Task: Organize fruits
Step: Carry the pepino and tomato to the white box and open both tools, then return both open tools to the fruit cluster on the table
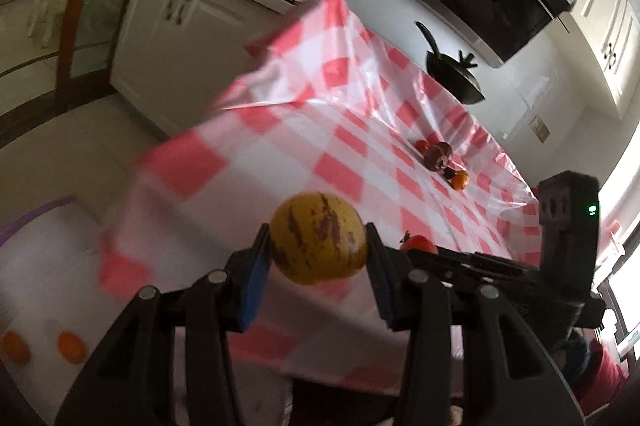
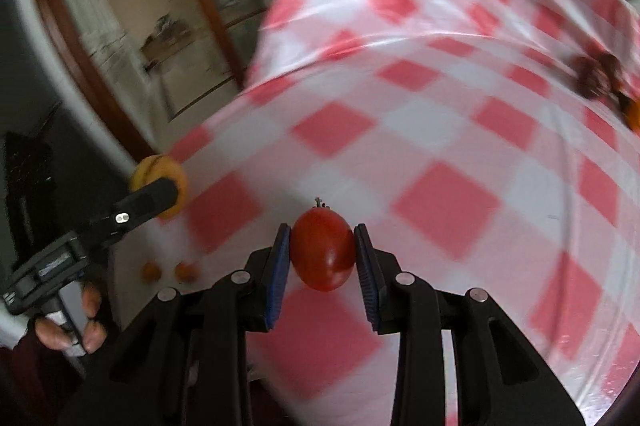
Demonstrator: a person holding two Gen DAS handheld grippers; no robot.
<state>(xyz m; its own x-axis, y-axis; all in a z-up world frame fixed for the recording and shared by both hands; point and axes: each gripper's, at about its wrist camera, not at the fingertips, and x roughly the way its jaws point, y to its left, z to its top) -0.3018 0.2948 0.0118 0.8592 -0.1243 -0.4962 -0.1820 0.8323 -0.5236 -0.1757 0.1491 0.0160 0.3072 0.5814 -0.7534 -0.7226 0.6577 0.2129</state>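
We carry a fruit in each claw, and what the coming move turns on is where the white surface with two small orange fruits [image 1: 72, 347] lies: low and to the left of both claws, below the table edge, with the left gripper [image 1: 319, 246] the nearer of the two, judging by the right wrist view, where it reaches out over that edge. The left gripper is clamped partway closed on a round yellow fruit with brown-purple streaks [image 1: 319, 244], blue pads pressing both its sides. The right gripper [image 2: 322, 253] is closed tight on a smooth red oval tomato [image 2: 322, 250], its long axis running away from us along the fingers, stem end outward. More fruit waits on the table well apart from us: a dark red-brown cluster [image 1: 437, 155] and a small orange one [image 1: 460, 180] beside it. The table wears a glossy red-and-white checked cloth [image 1: 360, 130], wrinkled and likely slippery. Around it are white kitchen cabinets [image 1: 168, 26] and a black pan [image 1: 454, 76].
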